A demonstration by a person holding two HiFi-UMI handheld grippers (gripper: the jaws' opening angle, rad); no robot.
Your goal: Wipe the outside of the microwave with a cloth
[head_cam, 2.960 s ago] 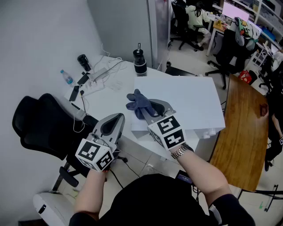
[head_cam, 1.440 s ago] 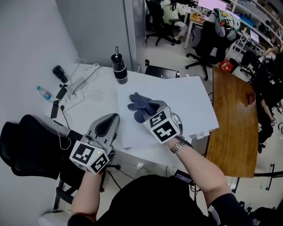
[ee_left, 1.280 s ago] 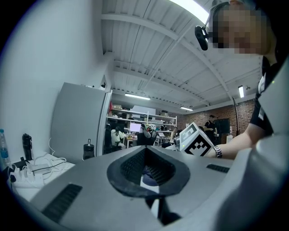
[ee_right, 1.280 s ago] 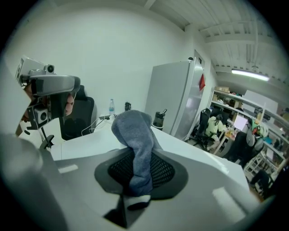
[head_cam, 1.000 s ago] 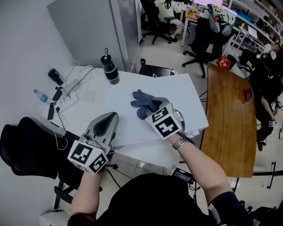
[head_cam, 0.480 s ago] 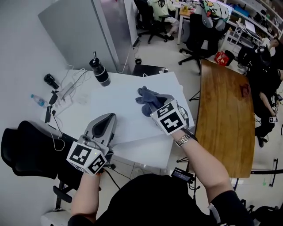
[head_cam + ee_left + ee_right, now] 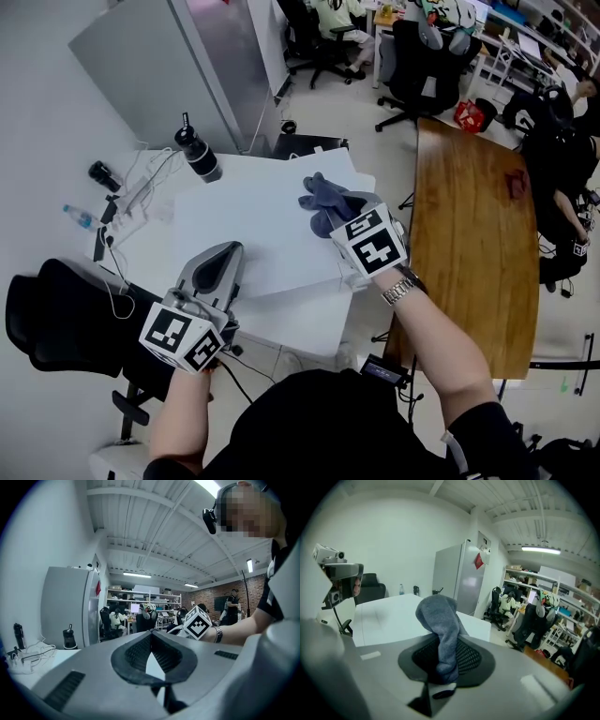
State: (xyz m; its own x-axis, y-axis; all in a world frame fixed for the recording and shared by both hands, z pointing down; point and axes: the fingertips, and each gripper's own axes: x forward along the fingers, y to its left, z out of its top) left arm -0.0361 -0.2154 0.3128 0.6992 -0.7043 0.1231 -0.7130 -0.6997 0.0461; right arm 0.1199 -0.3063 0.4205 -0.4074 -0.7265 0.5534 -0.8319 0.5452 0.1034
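Head view with both gripper views: wiping of the top panel in hand. The right gripper (image 7: 330, 217) has its jaws clenched on a grey-blue cloth (image 7: 328, 195); the right gripper view shows the cloth pinched between the ribbed pads, with a bunched tuft standing out past the tips. The cloth lies over the far right part of the top of the microwave (image 7: 253, 234), taken here to be the white box standing on the white worktop (image 7: 150, 239), close to that panel's right edge. No view settles whether the fabric presses on the panel or rides just above it. The left gripper (image 7: 225, 255) is held off the near left corner of the microwave; its jaws are closed together with nothing between them, as the left gripper view shows, and it plays no part in the wipe. A dark bottle (image 7: 197, 155) stands at the far left of the worktop, beside a power strip with cables (image 7: 131, 197). A wooden table (image 7: 464, 234) lies to the right and a black chair (image 7: 56, 309) to the near left. As judged, most of the top and all the side and front faces remain to be covered. The next move calls for lowering the tuft firmly onto the panel and drawing it across in overlapping strokes, with the grip kept tight, since only a small part of the bunched cloth protrudes.
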